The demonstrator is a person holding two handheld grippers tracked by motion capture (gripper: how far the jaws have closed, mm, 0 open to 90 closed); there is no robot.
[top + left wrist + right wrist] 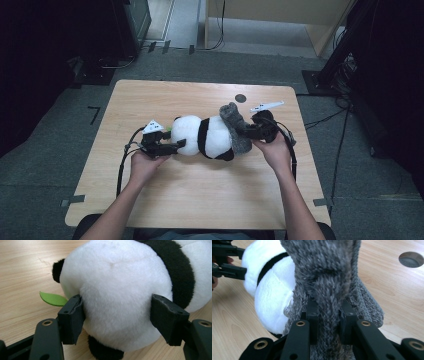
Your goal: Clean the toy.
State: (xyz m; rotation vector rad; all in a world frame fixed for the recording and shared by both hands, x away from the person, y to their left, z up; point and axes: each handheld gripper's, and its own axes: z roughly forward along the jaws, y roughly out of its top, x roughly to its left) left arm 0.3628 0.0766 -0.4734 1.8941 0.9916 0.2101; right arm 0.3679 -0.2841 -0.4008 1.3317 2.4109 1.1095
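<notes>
Wood table (200, 200) | panda (205, 136) lies mid-table | left gripper (117, 312) clamps its white end | right gripper (329, 322) pinches grey cloth (329, 277) over other end | step: dressing or undressing, unclear | next: steady pull while left holds firm.

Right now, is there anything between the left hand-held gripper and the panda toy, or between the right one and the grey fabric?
Nothing visible. The left hand-held gripper has its jaws on both sides of the panda toy. The right hand-held gripper is pinching a fold of the grey fabric, which is draped over the panda's other end.
</notes>
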